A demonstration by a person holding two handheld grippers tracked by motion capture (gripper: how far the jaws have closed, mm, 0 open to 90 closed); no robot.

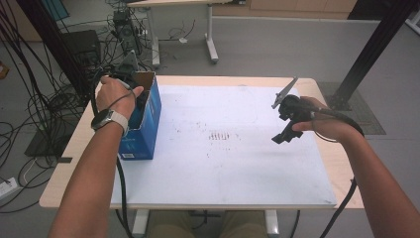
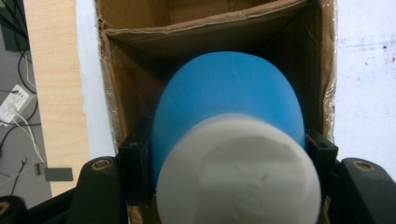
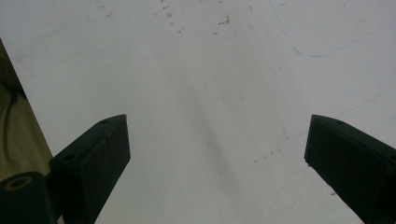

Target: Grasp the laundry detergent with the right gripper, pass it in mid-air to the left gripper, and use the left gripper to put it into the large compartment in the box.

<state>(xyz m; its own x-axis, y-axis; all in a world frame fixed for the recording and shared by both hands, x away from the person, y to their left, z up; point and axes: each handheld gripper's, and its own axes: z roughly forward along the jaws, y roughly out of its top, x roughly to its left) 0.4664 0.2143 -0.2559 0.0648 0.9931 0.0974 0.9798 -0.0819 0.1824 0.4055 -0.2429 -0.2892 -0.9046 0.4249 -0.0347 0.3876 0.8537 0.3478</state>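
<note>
A rounded blue container (image 2: 229,88) with a white cap (image 2: 238,172) points into an open cardboard box (image 2: 140,32). My left gripper (image 2: 229,149) is shut on it, one jaw pressing each side of the blue body. In the high view the box is blue-sided (image 1: 148,124) and stands at the left edge of the white mat (image 1: 223,163). A hand covers the left gripper (image 1: 132,82) above the box's opening. My right gripper (image 1: 283,135) hovers over the mat's right part, tilted down. Its jaws (image 3: 217,149) stand wide open with bare mat between them.
The mat lies on a wooden table (image 1: 69,158). Cables (image 1: 44,99) and equipment crowd the floor to the left, and a black post (image 1: 376,44) rises at the back right. Another table's legs (image 1: 210,39) stand behind.
</note>
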